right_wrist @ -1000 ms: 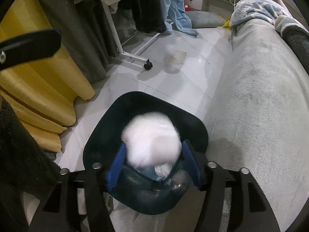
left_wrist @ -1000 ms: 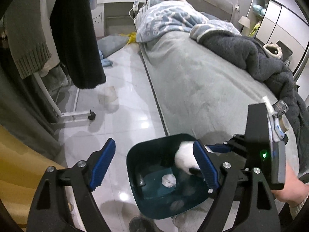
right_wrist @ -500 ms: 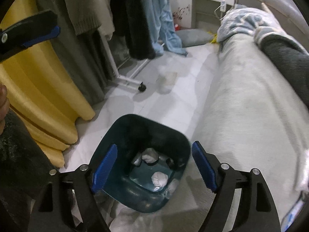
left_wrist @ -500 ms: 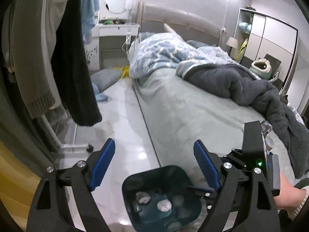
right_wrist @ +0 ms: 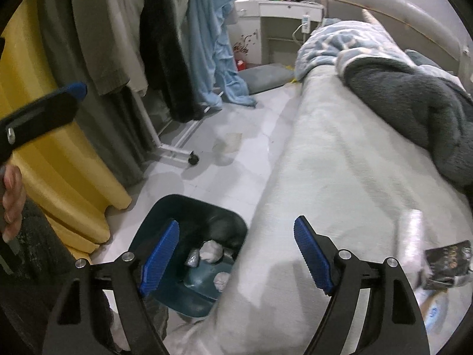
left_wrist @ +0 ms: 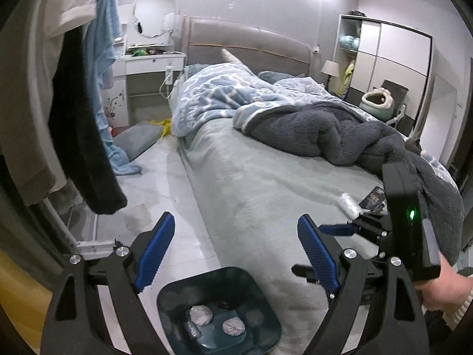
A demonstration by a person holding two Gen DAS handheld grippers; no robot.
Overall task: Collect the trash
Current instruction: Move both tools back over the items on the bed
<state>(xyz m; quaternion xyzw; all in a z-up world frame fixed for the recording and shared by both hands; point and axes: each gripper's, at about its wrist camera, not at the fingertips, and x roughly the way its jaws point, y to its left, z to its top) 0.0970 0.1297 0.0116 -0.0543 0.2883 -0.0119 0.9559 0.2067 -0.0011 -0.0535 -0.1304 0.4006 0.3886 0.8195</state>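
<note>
- Left wrist view: left gripper [left_wrist: 233,251] angled down over the floor beside the bed [left_wrist: 266,183], jaws wide with nothing between them; below, the bin [left_wrist: 263,304] holds paper wads [left_wrist: 201,315]. Right gripper [left_wrist: 337,230] alongside, a hand [left_wrist: 443,290] gripping its handle.
- Right wrist view: right gripper [right_wrist: 236,251] tilted down, jaws just widened and empty, straddling the bin [right_wrist: 165,216] and bed edge [right_wrist: 325,177]; a wrapper [right_wrist: 411,236] and dark packet [right_wrist: 446,257] lie on the bed.
</note>
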